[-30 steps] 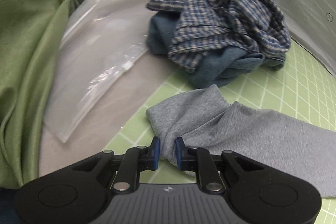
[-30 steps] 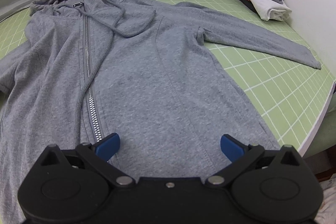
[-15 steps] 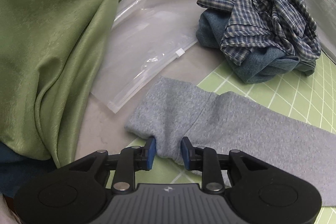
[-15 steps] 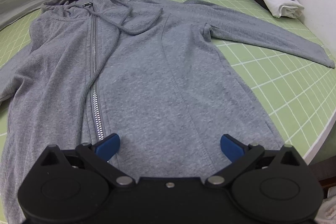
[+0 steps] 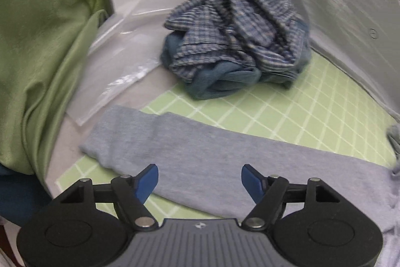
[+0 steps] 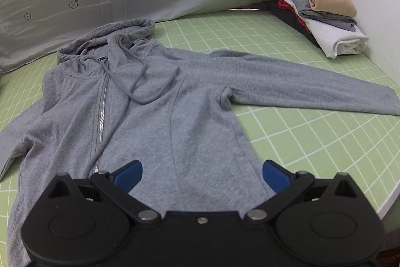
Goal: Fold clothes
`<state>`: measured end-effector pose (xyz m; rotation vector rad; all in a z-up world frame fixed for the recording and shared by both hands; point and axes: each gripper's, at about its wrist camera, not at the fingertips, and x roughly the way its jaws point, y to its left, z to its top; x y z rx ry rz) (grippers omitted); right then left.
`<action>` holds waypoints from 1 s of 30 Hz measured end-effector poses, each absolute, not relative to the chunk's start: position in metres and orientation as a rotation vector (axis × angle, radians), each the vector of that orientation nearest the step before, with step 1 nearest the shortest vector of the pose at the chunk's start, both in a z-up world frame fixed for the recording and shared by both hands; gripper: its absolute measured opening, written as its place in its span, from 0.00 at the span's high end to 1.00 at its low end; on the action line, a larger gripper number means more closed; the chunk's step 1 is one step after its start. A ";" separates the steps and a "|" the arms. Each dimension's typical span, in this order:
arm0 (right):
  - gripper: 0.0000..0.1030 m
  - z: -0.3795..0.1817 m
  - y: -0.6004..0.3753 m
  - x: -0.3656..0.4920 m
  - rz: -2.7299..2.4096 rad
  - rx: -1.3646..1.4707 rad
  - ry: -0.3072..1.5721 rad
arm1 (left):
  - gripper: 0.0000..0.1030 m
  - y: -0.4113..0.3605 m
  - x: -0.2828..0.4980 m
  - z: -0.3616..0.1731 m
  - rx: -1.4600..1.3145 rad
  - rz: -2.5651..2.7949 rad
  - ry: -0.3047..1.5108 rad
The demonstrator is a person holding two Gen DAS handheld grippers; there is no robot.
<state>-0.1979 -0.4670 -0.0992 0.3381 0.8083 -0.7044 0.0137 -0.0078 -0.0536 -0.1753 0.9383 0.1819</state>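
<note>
Left claw [image 5: 199,179] wide open above hoodie sleeve [image 5: 225,157]

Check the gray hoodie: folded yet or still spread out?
Spread out. The gray hoodie lies flat on the green mat, zipper up, with both sleeves extended sideways, none tucked in.

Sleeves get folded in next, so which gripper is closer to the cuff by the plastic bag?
Left. The left gripper hovers open just behind that cuff; the right gripper sits at the hoodie's hem.
</note>
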 end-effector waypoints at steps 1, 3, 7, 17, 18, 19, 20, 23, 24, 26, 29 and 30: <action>0.00 -0.098 -0.474 -0.196 -0.698 0.333 0.809 | 0.27 -0.023 0.015 -0.053 -0.165 0.151 0.942; 0.00 -0.096 -0.490 -0.190 -0.690 0.321 0.810 | 0.27 -0.059 0.018 -0.054 -0.144 0.091 0.949; 0.00 -0.092 -0.520 -0.174 -0.656 0.324 0.805 | 0.26 -0.126 0.026 -0.054 -0.120 -0.034 0.959; 0.06 -0.094 -0.590 -0.091 -0.546 0.394 0.773 | 0.24 -0.278 0.084 -0.062 -0.002 -0.285 0.987; 0.08 -0.095 -0.595 -0.079 -0.534 0.395 0.768 | 0.22 -0.290 0.094 -0.065 0.008 -0.302 0.996; 0.10 -0.096 -0.601 -0.066 -0.525 0.390 0.767 | 0.22 -0.302 0.105 -0.068 0.018 -0.318 1.004; 0.12 -0.096 -0.607 -0.053 -0.517 0.383 0.769 | 0.22 -0.314 0.116 -0.072 0.028 -0.333 1.013; 0.18 -0.101 -0.623 -0.014 -0.477 0.378 0.781 | 0.22 -0.343 0.142 -0.084 0.044 -0.390 1.027; 0.21 -0.103 -0.628 0.000 -0.453 0.377 0.789 | 0.22 -0.351 0.150 -0.088 0.049 -0.409 1.033; 0.25 -0.108 -0.632 0.024 -0.397 0.376 0.804 | 0.24 -0.366 0.161 -0.096 0.063 -0.443 1.046; 0.33 -0.114 -0.632 0.050 -0.336 0.349 0.828 | 0.37 -0.383 0.172 -0.105 0.068 -0.496 1.054; 0.36 -0.116 -0.630 0.056 -0.328 0.331 0.839 | 0.48 -0.386 0.174 -0.108 0.064 -0.504 1.058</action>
